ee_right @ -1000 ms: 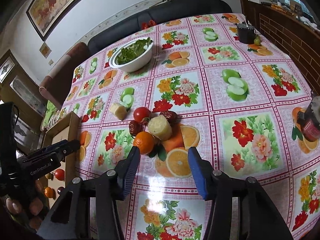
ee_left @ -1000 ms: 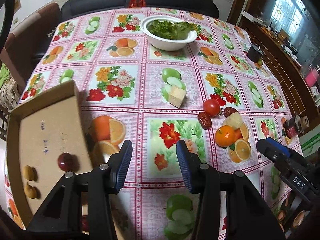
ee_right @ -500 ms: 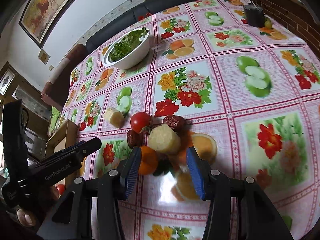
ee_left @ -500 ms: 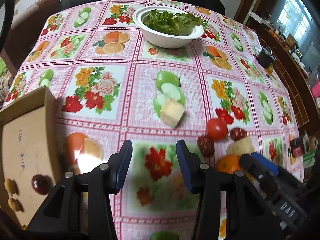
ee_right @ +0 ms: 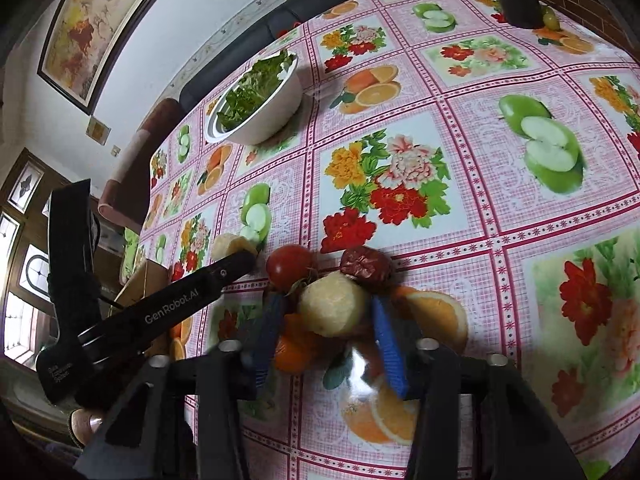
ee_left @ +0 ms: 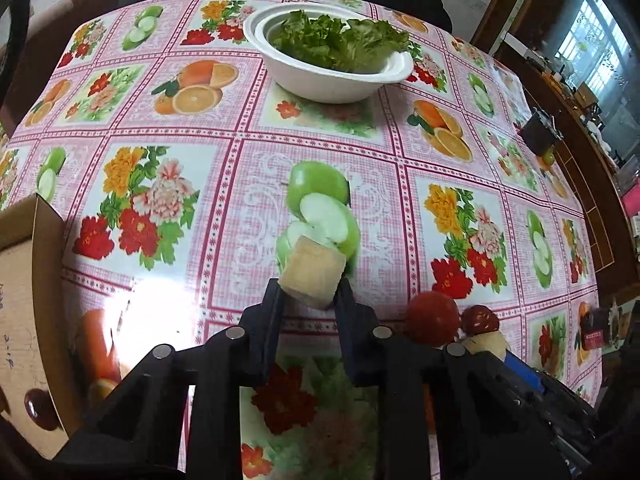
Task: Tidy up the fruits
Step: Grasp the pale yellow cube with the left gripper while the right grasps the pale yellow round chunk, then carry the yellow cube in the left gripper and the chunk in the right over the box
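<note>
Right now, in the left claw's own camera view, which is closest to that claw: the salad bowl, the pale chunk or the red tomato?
1. Pale chunk, between the left claw's fingers.
2. Red tomato, low on the right.
3. Salad bowl, far across the table.

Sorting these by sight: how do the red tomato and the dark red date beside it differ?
The tomato is bright red, smooth and glossy; the date is darker, brownish-red and wrinkled. The tomato looks larger and rounder, the date more oblong. Both lie on the tablecloth, ungripped.
</note>
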Demonstrator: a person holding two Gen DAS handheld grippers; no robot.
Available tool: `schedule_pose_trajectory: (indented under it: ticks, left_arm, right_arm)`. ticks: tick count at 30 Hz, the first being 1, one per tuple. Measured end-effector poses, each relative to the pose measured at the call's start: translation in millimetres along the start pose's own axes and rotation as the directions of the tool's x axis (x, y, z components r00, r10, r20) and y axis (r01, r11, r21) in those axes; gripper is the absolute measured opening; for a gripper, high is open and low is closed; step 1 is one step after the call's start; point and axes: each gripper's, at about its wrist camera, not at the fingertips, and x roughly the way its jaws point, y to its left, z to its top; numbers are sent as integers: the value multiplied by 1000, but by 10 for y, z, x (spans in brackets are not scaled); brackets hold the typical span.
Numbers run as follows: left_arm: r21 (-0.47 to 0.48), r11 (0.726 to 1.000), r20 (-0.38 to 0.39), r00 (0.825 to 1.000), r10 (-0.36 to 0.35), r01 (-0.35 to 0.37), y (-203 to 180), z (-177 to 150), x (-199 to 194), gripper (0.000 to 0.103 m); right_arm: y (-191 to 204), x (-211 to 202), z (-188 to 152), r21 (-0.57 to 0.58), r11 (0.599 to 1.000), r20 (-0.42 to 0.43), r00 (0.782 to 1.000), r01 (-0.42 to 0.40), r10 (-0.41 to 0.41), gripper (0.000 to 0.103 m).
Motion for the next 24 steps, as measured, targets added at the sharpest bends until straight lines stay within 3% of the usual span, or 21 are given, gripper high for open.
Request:
schedule_pose_trajectory:
  ticks: [13, 24]
  left_arm:
    - [22, 999, 60, 998, -32, 31, 70, -440, -612, 23]
    - [27, 998, 147, 988, 57, -62, 187, -720, -1152, 23]
  right_arm:
    - [68, -351, -294, -50, 998, 43, 999, 25, -23, 35]
    - [328, -686, -468, -95, 995, 84, 996, 9, -1, 35]
